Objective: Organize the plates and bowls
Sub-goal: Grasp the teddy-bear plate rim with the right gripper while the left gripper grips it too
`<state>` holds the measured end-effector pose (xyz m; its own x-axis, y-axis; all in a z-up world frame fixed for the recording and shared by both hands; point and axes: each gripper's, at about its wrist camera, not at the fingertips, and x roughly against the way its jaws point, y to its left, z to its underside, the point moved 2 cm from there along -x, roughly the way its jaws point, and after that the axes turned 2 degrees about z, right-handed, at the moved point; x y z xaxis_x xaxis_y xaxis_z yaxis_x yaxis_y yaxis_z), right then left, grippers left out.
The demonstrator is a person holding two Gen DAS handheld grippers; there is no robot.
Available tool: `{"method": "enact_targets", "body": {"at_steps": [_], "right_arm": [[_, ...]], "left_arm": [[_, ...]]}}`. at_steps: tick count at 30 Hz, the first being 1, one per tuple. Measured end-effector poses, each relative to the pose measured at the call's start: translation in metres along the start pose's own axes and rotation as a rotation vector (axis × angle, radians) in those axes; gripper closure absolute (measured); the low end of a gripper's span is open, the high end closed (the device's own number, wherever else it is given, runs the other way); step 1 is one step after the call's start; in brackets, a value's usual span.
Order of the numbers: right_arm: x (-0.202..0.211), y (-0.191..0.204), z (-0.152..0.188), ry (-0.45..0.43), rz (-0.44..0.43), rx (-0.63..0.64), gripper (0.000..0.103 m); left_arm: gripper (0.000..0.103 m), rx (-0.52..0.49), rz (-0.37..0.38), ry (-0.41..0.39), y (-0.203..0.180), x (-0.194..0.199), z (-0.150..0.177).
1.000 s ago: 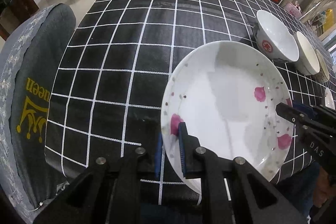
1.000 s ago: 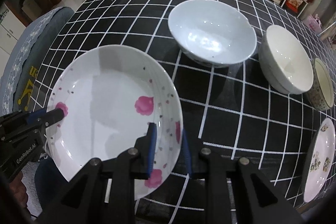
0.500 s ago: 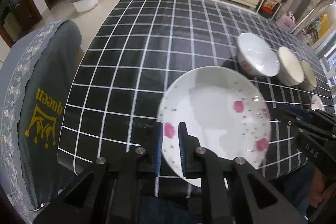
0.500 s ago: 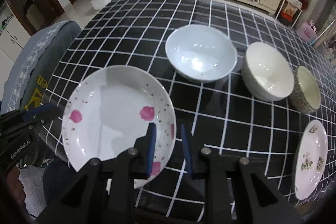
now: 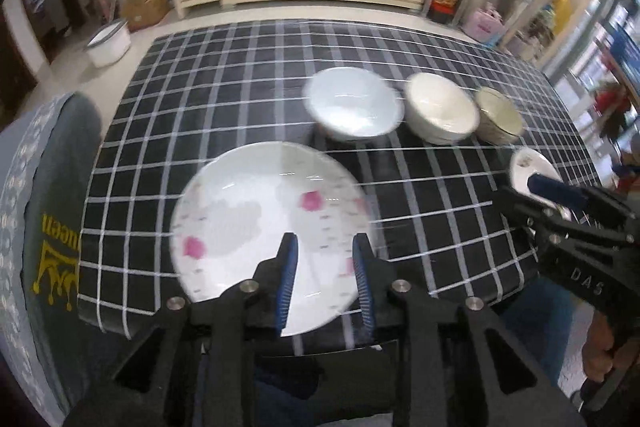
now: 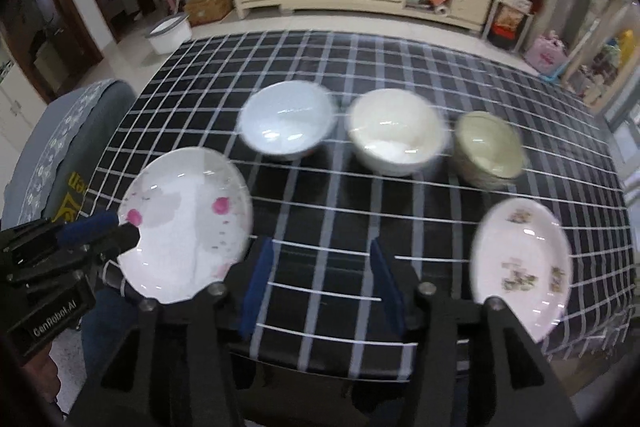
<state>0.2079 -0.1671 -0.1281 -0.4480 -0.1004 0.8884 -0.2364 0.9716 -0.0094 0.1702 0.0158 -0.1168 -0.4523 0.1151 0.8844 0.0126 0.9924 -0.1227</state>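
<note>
three bowls (image 6: 287,119), two plates (image 6: 186,221) – blurred, seemingly apart.

pink-flowered white plate (image 6: 184,223) lies flat at the table's near edge, three bowls (image 6: 394,131) behind.

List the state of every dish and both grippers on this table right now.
Pink-flower plate: flat on the tablecloth, released.
Pale blue bowl: upright, empty.
Cream bowl: upright, empty.
Patterned bowl: upright, empty.
Small floral plate: flat, near the table's edge.
Left gripper: jaws opening, nothing between them.
Right gripper: jaws opening, nothing between them.
</note>
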Motion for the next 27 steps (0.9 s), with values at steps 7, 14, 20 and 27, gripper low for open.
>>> {"method": "enact_targets", "body": {"at_steps": [7, 14, 20, 27], "right_arm": [[0.020, -0.073, 0.011, 0.002, 0.059, -0.076, 0.046], [0.030, -0.145, 0.023, 0.000, 0.104, -0.162, 0.046], [0.029, -0.193, 0.032, 0.018, 0.144, -0.204, 0.046], [0.010, -0.238, 0.041, 0.061, 0.168, -0.234, 0.046]], "left_arm": [[0.077, -0.086, 0.074, -0.001, -0.077, -0.006, -0.014], [0.073, -0.156, 0.142, 0.043, -0.155, -0.029, -0.033], [0.073, -0.225, 0.172, 0.079, -0.199, -0.055, -0.043], [0.073, -0.244, 0.178, 0.123, -0.233, -0.093, -0.049]]}}
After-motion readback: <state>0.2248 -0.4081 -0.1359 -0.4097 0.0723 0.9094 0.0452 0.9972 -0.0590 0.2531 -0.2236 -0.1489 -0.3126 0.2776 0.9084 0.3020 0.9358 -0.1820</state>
